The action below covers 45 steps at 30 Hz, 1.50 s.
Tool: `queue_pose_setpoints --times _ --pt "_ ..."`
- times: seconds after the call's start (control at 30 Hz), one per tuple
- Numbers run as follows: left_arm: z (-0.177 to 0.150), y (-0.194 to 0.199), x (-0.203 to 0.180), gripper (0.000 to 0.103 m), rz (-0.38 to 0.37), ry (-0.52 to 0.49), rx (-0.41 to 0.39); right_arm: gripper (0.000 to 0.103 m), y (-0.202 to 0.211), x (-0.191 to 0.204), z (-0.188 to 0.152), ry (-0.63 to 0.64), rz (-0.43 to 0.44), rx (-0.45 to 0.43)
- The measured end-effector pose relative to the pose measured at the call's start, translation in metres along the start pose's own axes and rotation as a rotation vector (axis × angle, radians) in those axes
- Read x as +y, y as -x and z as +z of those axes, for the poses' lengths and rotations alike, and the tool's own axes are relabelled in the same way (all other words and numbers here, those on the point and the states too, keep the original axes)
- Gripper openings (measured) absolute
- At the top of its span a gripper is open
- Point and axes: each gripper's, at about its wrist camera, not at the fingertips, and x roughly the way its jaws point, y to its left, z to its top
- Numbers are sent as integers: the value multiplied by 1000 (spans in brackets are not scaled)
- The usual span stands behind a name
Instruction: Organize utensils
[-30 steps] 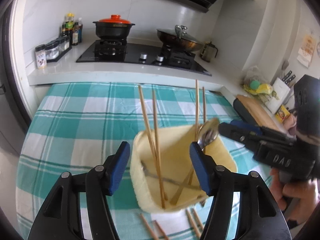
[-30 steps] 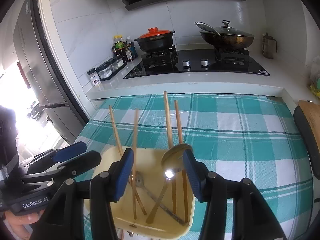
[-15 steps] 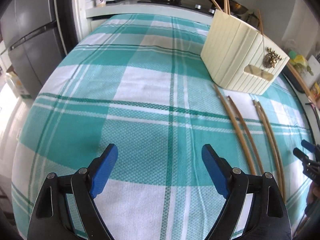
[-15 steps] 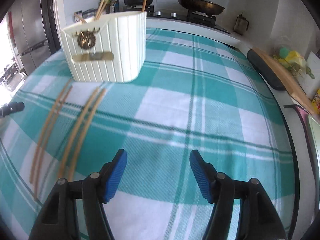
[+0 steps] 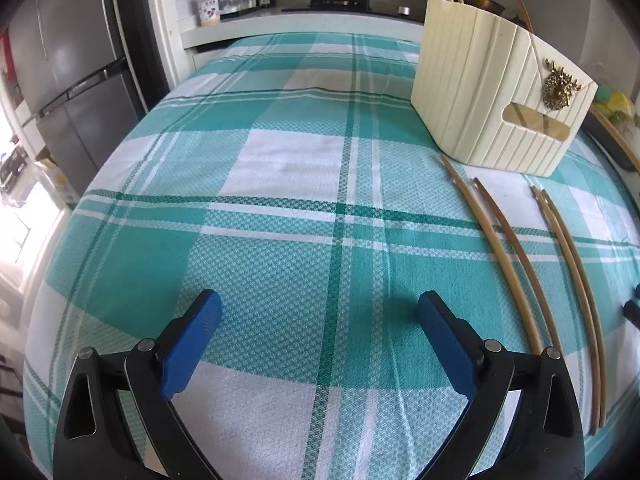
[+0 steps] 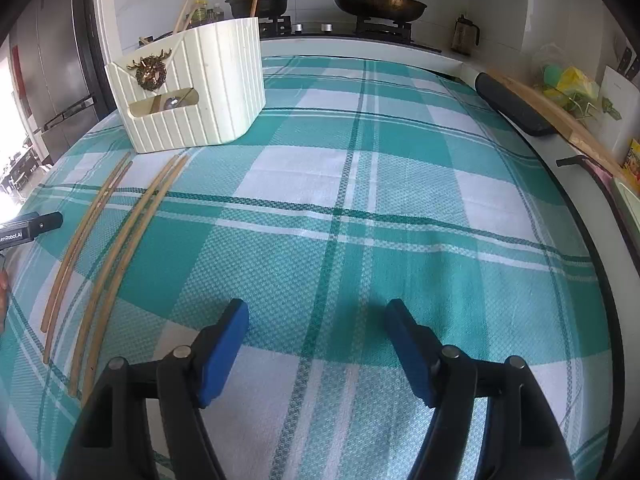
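Observation:
A cream ribbed utensil box (image 5: 492,96) (image 6: 192,88) with a brass deer emblem stands on the teal checked tablecloth (image 5: 280,208), chopsticks poking out of its top. Several loose chopsticks (image 5: 532,280) (image 6: 108,248) lie on the cloth in front of it. My left gripper (image 5: 318,312) hovers low over bare cloth, left of the chopsticks, jaws opening wide with nothing between them. My right gripper (image 6: 316,320) hovers over bare cloth to the right of the chopsticks, jaws also opening and empty. A spoon shows through the box's handle slot (image 6: 170,102).
A stove with a black pot (image 6: 260,0) and a wok (image 6: 378,2) stands behind the table. A fridge (image 5: 76,72) is at the left. A cutting board (image 6: 560,120) and a dark pad (image 6: 512,106) lie along the right counter edge.
Both grippers left the box's top, dropped toward the table and spread apart sideways, jaws widening. The box, earlier seen from above between the fingers, now stands ahead.

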Motion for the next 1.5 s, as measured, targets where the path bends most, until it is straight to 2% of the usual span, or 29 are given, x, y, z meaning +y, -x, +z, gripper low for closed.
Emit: queue_pose_setpoints --times 0.4,1.5 --pt "-1 -2 -1 103 23 14 4 73 -1 -2 0 -8 9 0" --pt "-2 0 -1 103 27 20 3 73 -1 -2 0 -8 11 -2"
